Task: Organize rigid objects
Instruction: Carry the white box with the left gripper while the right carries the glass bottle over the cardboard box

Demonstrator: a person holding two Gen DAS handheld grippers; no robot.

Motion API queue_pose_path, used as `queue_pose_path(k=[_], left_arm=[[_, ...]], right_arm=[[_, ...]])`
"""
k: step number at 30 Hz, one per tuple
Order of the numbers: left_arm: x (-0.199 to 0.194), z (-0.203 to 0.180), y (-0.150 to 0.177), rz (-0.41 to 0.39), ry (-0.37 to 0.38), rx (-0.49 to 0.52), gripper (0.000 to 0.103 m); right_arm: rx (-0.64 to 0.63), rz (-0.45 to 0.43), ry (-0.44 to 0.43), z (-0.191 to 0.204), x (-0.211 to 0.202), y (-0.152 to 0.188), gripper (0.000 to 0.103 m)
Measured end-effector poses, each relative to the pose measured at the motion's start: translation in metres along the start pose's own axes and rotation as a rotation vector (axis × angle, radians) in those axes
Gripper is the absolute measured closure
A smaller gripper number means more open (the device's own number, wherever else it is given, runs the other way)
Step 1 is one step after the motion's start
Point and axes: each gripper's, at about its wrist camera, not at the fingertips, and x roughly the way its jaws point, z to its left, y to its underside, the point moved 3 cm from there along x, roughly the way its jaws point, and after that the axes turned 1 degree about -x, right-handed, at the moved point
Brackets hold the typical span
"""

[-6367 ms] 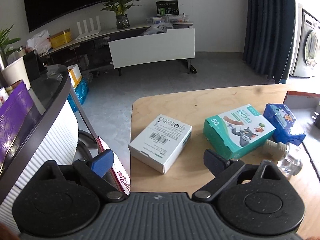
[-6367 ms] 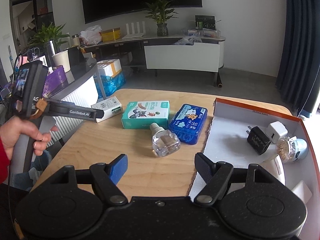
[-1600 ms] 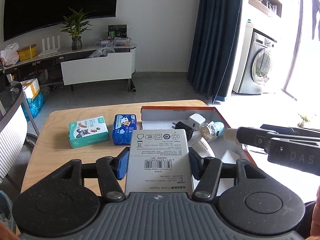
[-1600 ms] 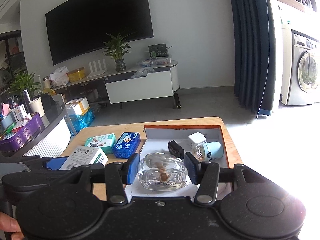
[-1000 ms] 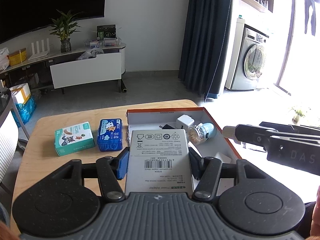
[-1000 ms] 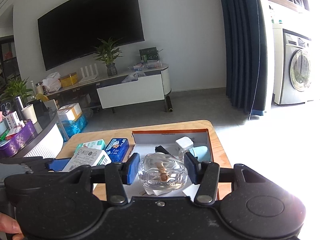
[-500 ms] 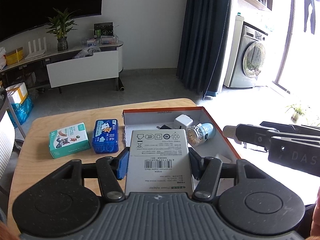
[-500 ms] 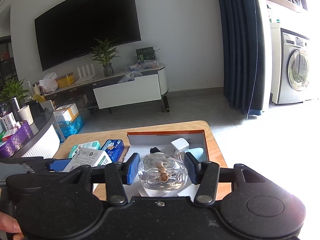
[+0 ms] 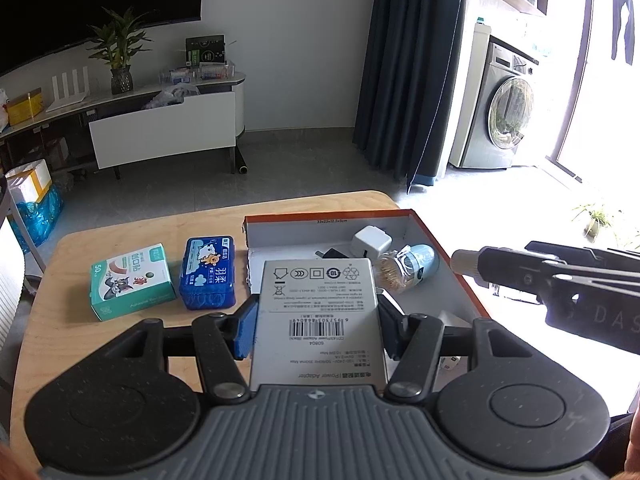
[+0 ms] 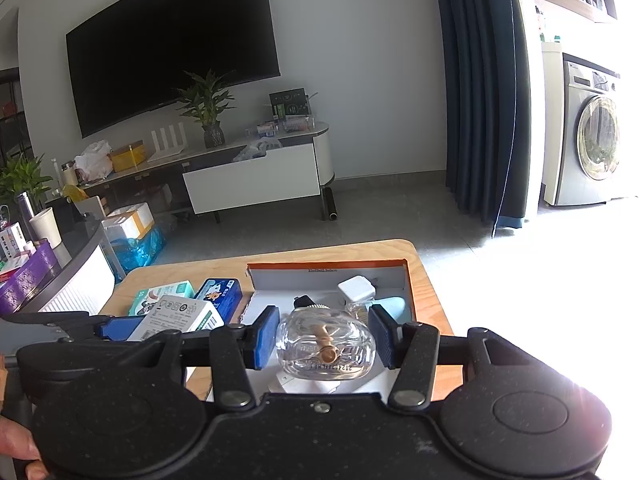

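Two table boxes (image 9: 132, 280), three tray items (image 9: 372, 242)

The left hand-held gripper (image 9: 318, 326) tilts downward, its blue pads (image 9: 246, 330) clamped on the sides of a white box (image 9: 320, 312), while the right hand-held gripper (image 10: 326, 338), angled slightly down just beside it, pinches a glass bottle (image 10: 326, 350) between its pads.

White barcoded box (image 9: 318, 312) — teal box (image 9: 130, 280), blue pack (image 9: 208, 276) — orange-rimmed white tray (image 9: 448, 248)
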Motion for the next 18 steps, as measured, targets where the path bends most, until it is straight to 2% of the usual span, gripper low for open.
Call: queue_pose_path(k=[18], left_arm=[[0.025,0.0,-0.009,0.036,0.016,0.015,0.044]], right_arm=[[-0.001,0.032,0.008,-0.007,0.023,-0.005,0.043]])
